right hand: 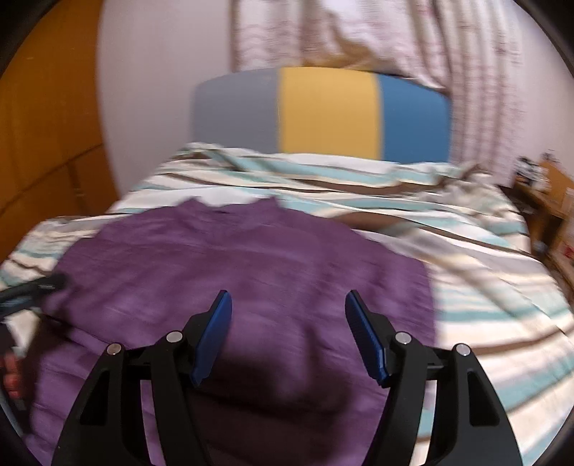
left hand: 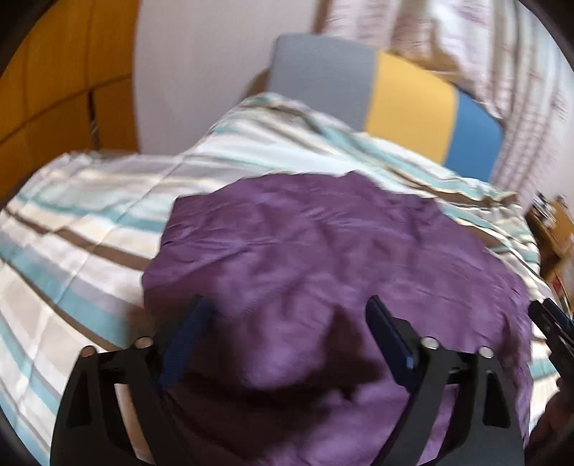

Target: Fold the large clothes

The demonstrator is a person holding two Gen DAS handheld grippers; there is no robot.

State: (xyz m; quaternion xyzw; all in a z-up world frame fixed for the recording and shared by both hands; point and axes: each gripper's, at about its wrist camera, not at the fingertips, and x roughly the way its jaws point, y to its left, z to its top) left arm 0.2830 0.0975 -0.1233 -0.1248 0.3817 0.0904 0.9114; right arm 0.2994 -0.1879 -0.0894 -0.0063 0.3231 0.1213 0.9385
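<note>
A large purple garment [left hand: 323, 258] lies spread flat on the striped bedcover [left hand: 89, 222]; it also shows in the right wrist view [right hand: 233, 258]. My left gripper [left hand: 287, 304] is open and empty, hovering above the garment's near part. My right gripper [right hand: 287, 297] is open and empty too, above the garment's near right part. The right gripper shows at the right edge of the left wrist view [left hand: 554, 322]. The left gripper shows at the left edge of the right wrist view [right hand: 39, 286]. Both views are blurred.
The striped bedcover [right hand: 466, 269] covers the bed. A grey, yellow and blue headboard [right hand: 323, 111] stands at the far end under a curtain [right hand: 358, 32]. A wooden wardrobe [right hand: 43, 143] is at the left. A wooden shelf [right hand: 552, 193] with items is at the right.
</note>
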